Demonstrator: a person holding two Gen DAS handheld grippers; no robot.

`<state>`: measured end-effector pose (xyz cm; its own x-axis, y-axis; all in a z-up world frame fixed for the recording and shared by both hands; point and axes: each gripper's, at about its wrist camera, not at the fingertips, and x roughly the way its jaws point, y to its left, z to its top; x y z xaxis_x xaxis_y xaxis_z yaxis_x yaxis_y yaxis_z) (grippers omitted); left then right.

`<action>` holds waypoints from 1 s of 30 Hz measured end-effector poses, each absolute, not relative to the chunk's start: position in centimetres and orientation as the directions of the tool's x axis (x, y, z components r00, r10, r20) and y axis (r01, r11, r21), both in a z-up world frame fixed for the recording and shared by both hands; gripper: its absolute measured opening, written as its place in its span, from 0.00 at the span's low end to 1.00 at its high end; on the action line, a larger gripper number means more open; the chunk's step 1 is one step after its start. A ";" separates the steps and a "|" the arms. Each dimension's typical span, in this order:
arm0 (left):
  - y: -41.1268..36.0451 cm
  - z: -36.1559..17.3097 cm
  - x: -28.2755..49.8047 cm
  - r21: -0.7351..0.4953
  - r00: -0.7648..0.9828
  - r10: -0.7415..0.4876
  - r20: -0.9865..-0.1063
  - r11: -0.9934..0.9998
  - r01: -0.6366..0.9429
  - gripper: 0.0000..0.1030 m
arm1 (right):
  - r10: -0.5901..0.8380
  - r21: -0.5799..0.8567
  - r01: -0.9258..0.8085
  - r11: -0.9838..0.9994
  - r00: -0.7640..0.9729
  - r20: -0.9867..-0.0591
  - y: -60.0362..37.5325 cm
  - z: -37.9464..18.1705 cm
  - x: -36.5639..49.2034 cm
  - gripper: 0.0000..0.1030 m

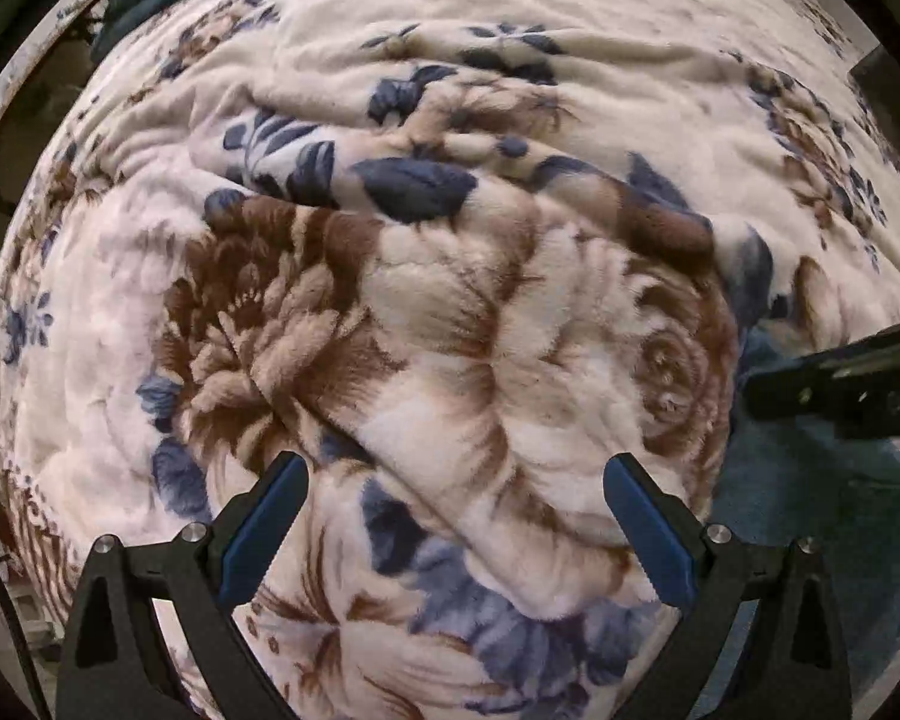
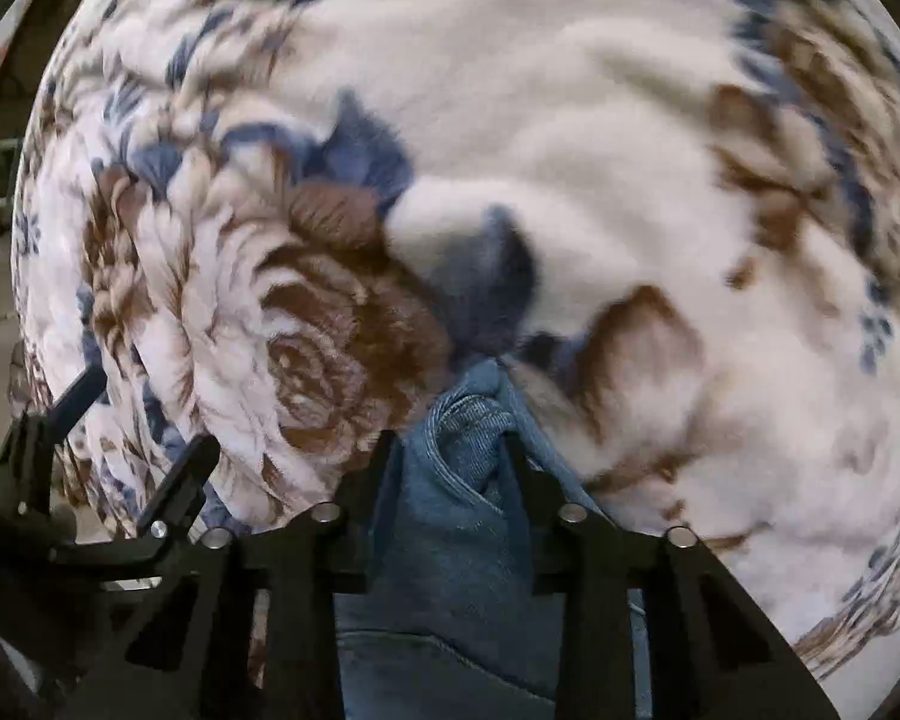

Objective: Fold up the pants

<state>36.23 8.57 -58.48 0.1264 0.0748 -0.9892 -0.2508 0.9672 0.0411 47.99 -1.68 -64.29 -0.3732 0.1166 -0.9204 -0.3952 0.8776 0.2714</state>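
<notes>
The jeans [image 2: 450, 540] lie bunched on the near edge of the floral blanket [image 2: 600, 120], a denim fold pinched tight in the right gripper [image 2: 447, 450]. The left gripper [image 1: 453, 516] hovers off to the left over bare blanket, fingers spread and holding nothing. It looks like the opening lift; next, the left must find a matching edge.

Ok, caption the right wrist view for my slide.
Right gripper clamps a bunched fold of blue denim pants above the floral blanket.
</notes>
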 end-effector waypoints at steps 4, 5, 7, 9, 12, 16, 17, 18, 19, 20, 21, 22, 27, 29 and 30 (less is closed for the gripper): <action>9.3 -58.8 36.5 0.001 0.131 0.033 -0.991 0.971 -0.238 0.98 | 0.513 0.514 0.142 0.846 -0.477 -0.713 -6.1 -66.4 49.8 0.13; 9.3 -58.9 36.5 -0.009 0.129 0.022 -0.991 0.972 -0.235 0.98 | 0.641 0.538 0.350 0.767 -0.444 -0.626 -8.5 -67.8 49.6 0.13; 9.6 -59.2 36.6 -0.047 0.126 -0.017 -0.992 0.970 -0.237 0.98 | 0.774 0.523 0.585 0.620 -0.349 -0.528 -11.5 -70.0 48.4 0.12; 9.5 -59.5 36.7 -0.075 0.121 -0.047 -0.992 0.969 -0.236 0.98 | 0.852 0.494 0.729 0.474 -0.239 -0.466 -13.6 -71.6 46.8 0.11; 9.5 -60.2 36.6 -0.101 0.104 -0.079 -0.992 0.967 -0.235 0.98 | 0.852 0.492 0.731 0.472 -0.236 -0.467 -13.7 -71.3 46.9 0.15; 9.5 -60.2 36.5 -0.083 0.109 -0.059 -0.992 0.968 -0.235 0.98 | 0.546 0.488 0.247 0.837 -0.311 -0.778 -10.1 -64.2 51.5 0.71; 9.6 -60.1 36.6 -0.076 0.113 -0.051 -0.992 0.969 -0.236 0.98 | 0.491 0.464 0.163 0.871 -0.311 -0.813 -9.0 -63.1 51.9 0.73; 10.0 -60.1 36.8 -0.075 0.114 -0.048 -0.992 0.969 -0.237 0.98 | 0.416 0.422 0.058 0.905 -0.338 -0.844 -7.2 -62.1 52.2 0.73; 9.9 -60.1 36.8 -0.071 0.112 -0.045 -0.993 0.968 -0.239 0.98 | 0.381 0.408 0.002 0.913 -0.363 -0.850 -6.0 -61.8 52.4 0.73; 10.2 -60.2 36.9 -0.072 0.112 -0.046 -0.993 0.967 -0.244 0.98 | 0.346 0.397 -0.053 0.916 -0.394 -0.851 -4.8 -61.9 52.1 0.73; 10.4 -60.3 37.2 -0.076 0.110 -0.050 -0.993 0.966 -0.248 0.98 | 0.285 0.372 -0.132 0.919 -0.432 -0.856 -3.2 -62.5 51.7 0.73; 10.6 -60.5 37.2 -0.079 0.108 -0.053 -0.993 0.964 -0.252 0.98 | 0.237 0.350 -0.184 0.918 -0.450 -0.861 -2.0 -63.3 51.3 0.73; 10.6 -60.6 36.4 -0.076 0.107 -0.050 -0.993 0.964 -0.256 0.98 | 0.040 0.232 -0.324 0.917 -0.503 -0.863 1.9 -67.5 50.1 0.34; 10.3 -60.5 35.5 -0.079 0.109 -0.053 -0.993 0.964 -0.254 0.98 | 0.135 0.285 -0.202 0.937 -0.545 -0.827 2.2 -67.4 50.4 0.32; 10.3 -60.7 34.9 -0.085 0.111 -0.058 -0.992 0.963 -0.257 0.98 | 0.217 0.337 -0.119 0.934 -0.560 -0.800 1.6 -66.9 50.6 0.31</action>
